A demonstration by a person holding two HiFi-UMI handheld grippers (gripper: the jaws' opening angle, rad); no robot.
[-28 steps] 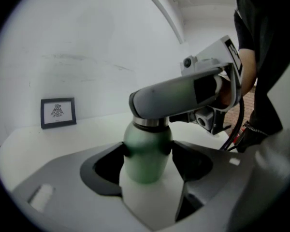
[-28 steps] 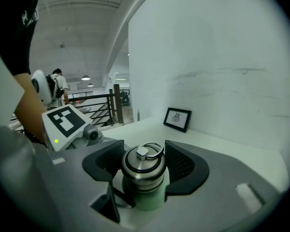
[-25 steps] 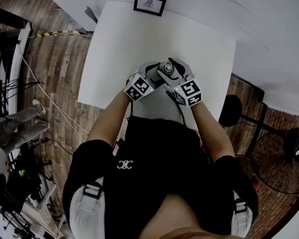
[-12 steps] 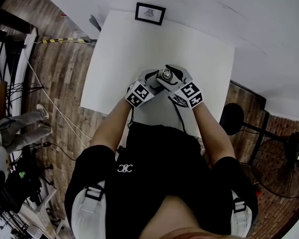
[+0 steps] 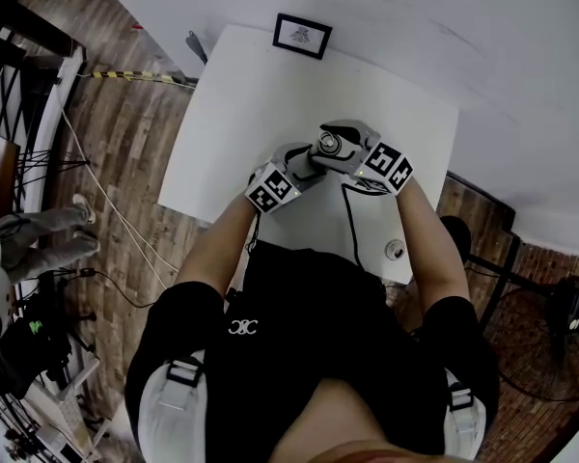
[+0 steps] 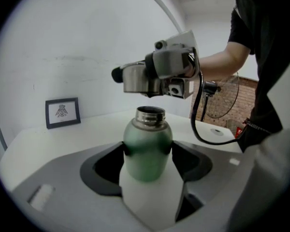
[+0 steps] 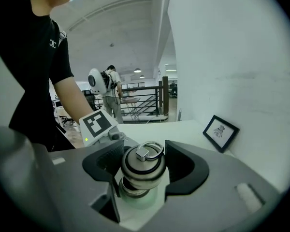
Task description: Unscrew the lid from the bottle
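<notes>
No writing reads clearly anywhere. The framed picture [image 5: 302, 36] at the far edge of the table [image 5: 241, 95] shows only a dark figure. The white mark on my black shirt [image 5: 241, 322] is too small to read. Each claw's cube, left [image 5: 272, 189] and right [image 5: 390, 167], carries black-and-white square patterns, not letters.

There is one bottle [image 6: 147, 144]: a matt green body with rounded shoulders and a bare steel neck, its mouth open. It stands upright over the table, and my left claw [image 6: 147, 166] is clamped on its body, the dark pads pressing it from both sides.

There is one lid [image 7: 140, 162]: a steel cap with dark bands and a metal ring [image 7: 151, 151] on top. My right claw [image 7: 144, 170] grips it between its jaws. The left gripper view shows the lid off the neck, held just above the mouth and apart from it.

In all there are two claws, two cubes, one picture and one table
</notes>
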